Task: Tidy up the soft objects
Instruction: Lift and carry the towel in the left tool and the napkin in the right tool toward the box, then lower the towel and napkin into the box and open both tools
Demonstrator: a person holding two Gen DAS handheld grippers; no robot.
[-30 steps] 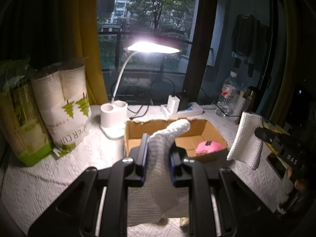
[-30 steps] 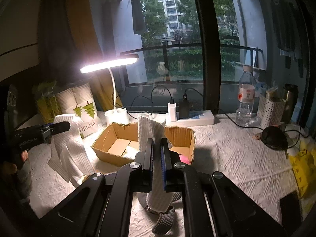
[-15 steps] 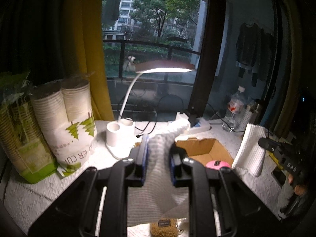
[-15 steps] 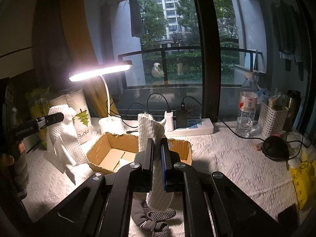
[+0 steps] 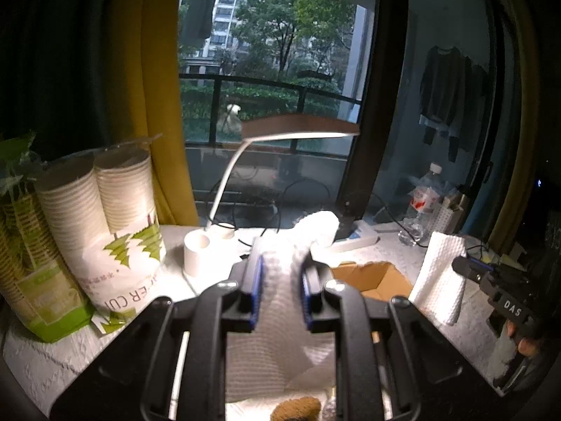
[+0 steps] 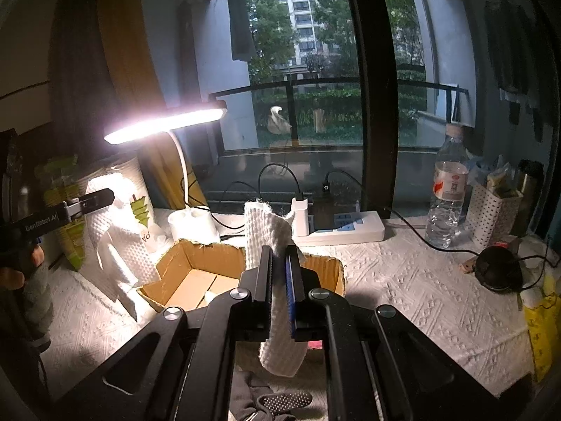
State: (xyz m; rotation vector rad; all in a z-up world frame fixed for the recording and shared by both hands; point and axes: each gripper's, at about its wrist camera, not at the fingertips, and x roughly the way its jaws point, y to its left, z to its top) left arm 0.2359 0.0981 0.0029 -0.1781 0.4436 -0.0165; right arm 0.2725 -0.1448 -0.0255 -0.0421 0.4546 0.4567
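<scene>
- White cloth (image 6: 277,245) hanging above the cardboard box (image 6: 182,273) — pinched at each end.
- Right claw (image 6: 278,273) clamping one end, left claw (image 5: 280,273) clamping the other.
- Lit desk lamp (image 6: 164,126) shining over the counter (image 6: 403,280).

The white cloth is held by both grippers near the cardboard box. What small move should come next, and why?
Probably bring the two grippers together to fold the cloth. The left gripper and the right gripper are each shut on a part of it, and it hangs in front of the box, which is open. Folded, it should fit better inside.
</scene>
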